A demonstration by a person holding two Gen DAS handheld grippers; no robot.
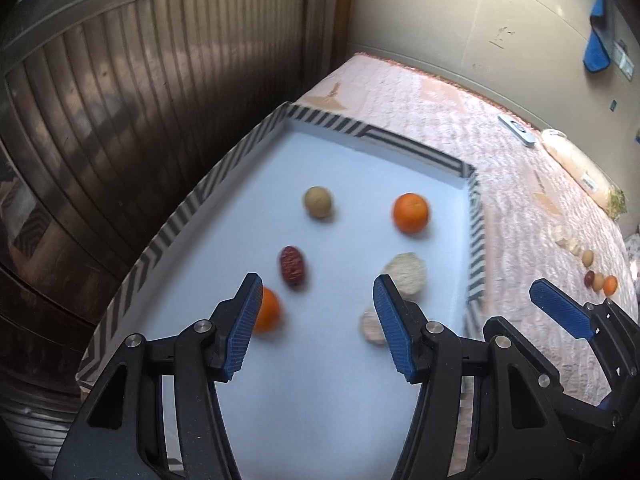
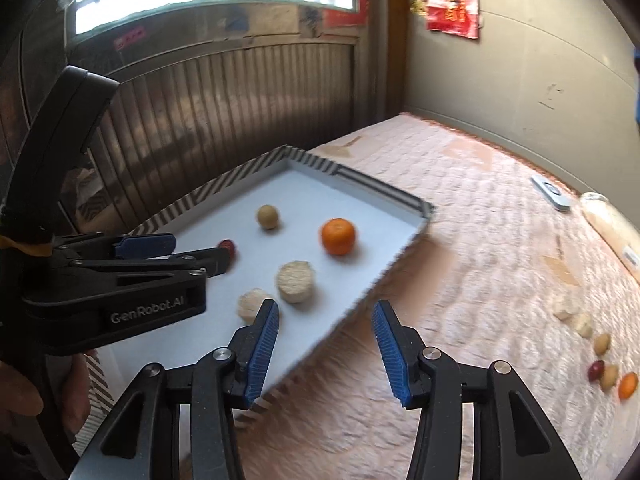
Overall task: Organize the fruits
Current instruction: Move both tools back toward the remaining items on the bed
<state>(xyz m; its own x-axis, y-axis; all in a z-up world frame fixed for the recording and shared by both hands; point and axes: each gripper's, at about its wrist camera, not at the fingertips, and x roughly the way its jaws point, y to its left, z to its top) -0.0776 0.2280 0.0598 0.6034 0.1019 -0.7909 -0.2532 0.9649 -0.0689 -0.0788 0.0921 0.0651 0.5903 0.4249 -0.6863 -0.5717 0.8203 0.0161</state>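
On the pink quilted bedspread [image 2: 460, 240] sits a shallow tray [image 1: 224, 168] with a pale blue floor and a black-and-white chevron rim; all positions below are taken from it. Inside the tray: a tan round fruit [image 1: 318, 201] toward the far side, an orange [image 1: 411, 213] near the far right wall, a dark red date-like fruit [image 1: 293, 265] mid-floor, a second orange [image 1: 267, 309] at the near left, partly behind a fingertip, and two pale rough-cut discs [image 1: 405, 275] [image 1: 371, 326] at the near right. Left gripper [image 1: 316, 324] hangs above the tray's near end, jaws parted to a moderate gap, nothing between the blue ribbed pads. Right gripper [image 2: 325, 350] straddles the tray's near right rim, one finger over the floor and one over the bedspread, jaws likewise moderately apart and empty. Well off to the right of the tray, a row of small fruits and pale chunks [image 2: 600, 356] lies on the bedspread. White lettering "GenRobot.AI" reads on the left gripper's body in the right wrist view. A red hanging [image 2: 454, 8] on the wall beyond the tray bears gold print, unreadable. Both views blurred.
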